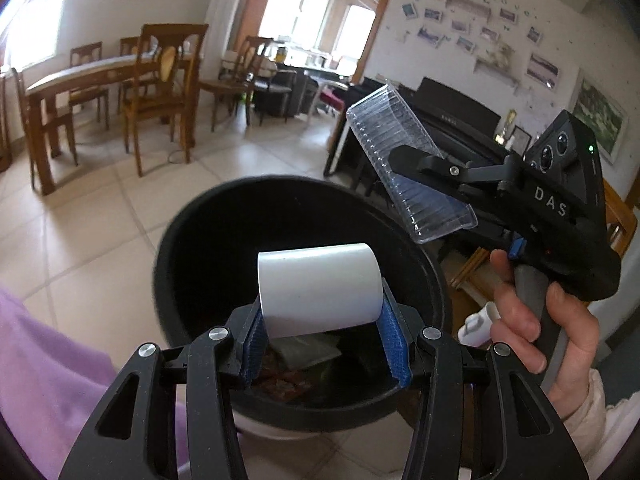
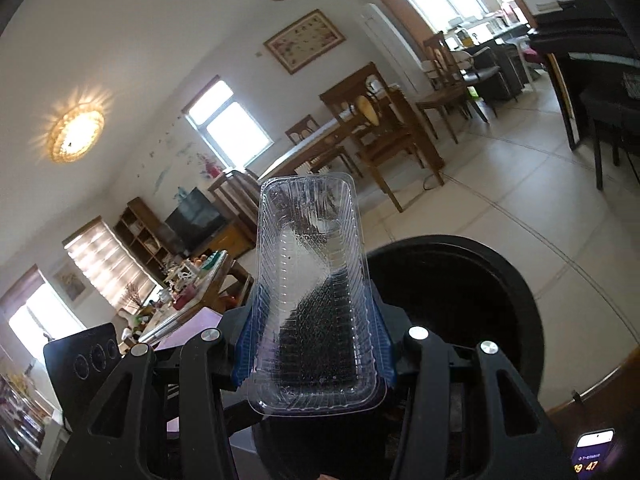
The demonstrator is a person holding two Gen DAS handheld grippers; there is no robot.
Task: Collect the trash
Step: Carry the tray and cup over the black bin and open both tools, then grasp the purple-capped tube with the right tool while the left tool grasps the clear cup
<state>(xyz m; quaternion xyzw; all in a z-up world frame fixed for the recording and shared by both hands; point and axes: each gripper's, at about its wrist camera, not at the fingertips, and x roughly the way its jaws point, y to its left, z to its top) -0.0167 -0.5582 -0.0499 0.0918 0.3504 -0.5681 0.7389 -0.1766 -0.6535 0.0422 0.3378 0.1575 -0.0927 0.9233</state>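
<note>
A black trash bin (image 1: 224, 220) stands on the tiled floor below both grippers, with wrappers and paper (image 1: 304, 354) at its bottom. My left gripper (image 1: 322, 320) is shut on a white cup (image 1: 320, 284) lying sideways between its blue pads, right over the bin's mouth. In the left wrist view my right gripper (image 1: 416, 168) is shut on a clear ribbed plastic tray (image 1: 380, 128), held by a hand above the bin's right rim. From the right wrist the tray (image 2: 308, 240) stands up between the pads of the right gripper (image 2: 316, 344), and the bin (image 2: 480, 300) lies just to its right.
A wooden dining table with chairs (image 1: 100, 80) stands across the floor behind the bin. A black piano (image 1: 452, 120) is at the right. A white object (image 1: 478, 322) lies beside the bin. A purple sleeve (image 1: 48, 360) fills the lower left. A phone (image 2: 592, 456) shows at bottom right.
</note>
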